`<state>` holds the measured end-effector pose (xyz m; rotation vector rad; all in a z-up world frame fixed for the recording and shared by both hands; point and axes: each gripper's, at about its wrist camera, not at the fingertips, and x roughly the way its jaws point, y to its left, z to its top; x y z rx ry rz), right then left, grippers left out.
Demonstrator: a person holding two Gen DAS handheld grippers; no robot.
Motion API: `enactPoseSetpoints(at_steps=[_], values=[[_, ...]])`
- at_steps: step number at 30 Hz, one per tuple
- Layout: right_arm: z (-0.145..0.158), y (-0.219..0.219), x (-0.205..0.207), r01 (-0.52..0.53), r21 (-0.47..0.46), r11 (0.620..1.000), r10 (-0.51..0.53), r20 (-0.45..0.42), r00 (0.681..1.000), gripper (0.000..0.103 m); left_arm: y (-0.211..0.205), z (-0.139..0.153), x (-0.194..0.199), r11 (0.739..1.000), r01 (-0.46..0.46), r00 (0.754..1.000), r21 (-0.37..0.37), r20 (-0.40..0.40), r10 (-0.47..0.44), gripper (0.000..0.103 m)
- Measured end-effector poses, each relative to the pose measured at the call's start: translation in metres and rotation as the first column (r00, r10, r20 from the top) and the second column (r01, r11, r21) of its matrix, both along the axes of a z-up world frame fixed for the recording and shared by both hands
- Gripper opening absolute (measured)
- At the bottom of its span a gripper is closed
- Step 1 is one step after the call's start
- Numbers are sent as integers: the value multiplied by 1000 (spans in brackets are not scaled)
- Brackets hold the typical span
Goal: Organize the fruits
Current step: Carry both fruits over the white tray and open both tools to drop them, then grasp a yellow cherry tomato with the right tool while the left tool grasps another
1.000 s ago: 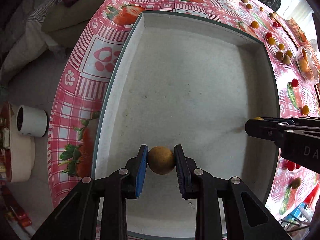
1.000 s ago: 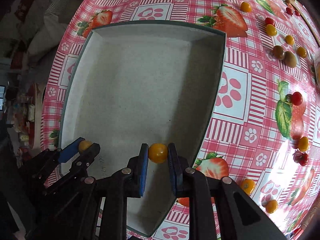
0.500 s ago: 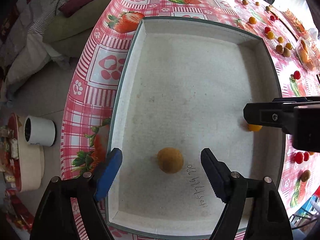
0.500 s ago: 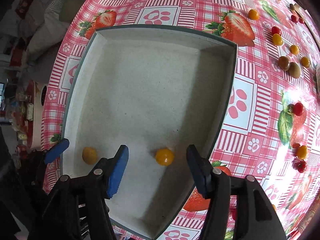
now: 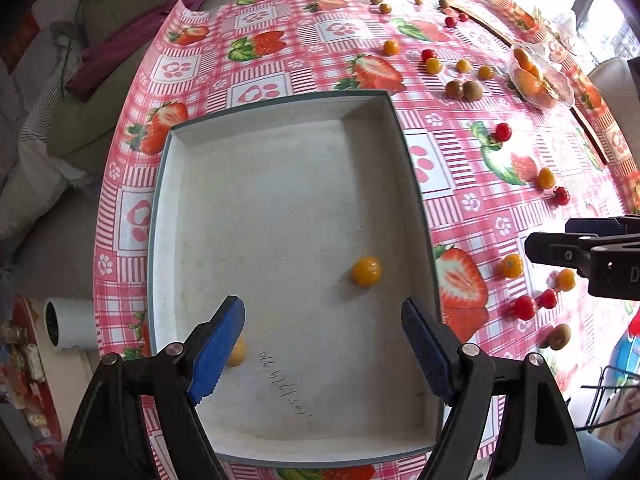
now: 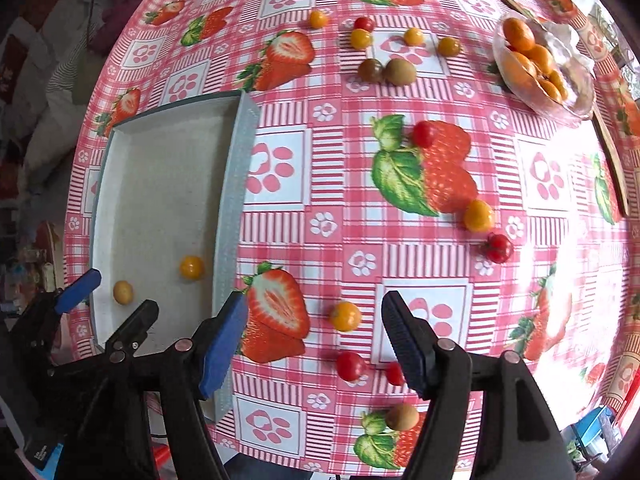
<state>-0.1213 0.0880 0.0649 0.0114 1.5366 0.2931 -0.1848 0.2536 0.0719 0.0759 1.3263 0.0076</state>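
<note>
The left gripper (image 5: 324, 344) hangs over the near end of the grey tray (image 5: 160, 216), its 2 fingers spread wide and holding nothing. A tan fruit (image 5: 239, 353) lies on the tray floor, partly hidden behind the blue pad (image 5: 218, 354) of the left finger, and an orange fruit (image 5: 366, 271) sits further in, near the tray's right wall. The right gripper (image 6: 312, 344) is held out over the strawberry-print tablecloth (image 6: 520, 320), just beside the tray, jaws also wide apart and empty. A loose orange fruit (image 6: 345, 316) rests on the cloth between its fingers, with 2 red tomatoes (image 6: 350, 365) nearer the camera. More small fruits lie scattered across the table, and a clear bowl (image 6: 576, 100) of oranges stands at the far side.
</note>
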Motion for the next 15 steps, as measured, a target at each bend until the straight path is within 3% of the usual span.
enactPoseSetpoints(at_steps=[8,15], values=[[-15,-88,-31,100,-104,990,-104,-37,994,73,-71,12,15,981,191,982,-46,17,-190,82],[-24,-119,-49,142,-105,984,-149,-61,987,73,-115,-20,27,969,240,967,-64,-75,-244,82]])
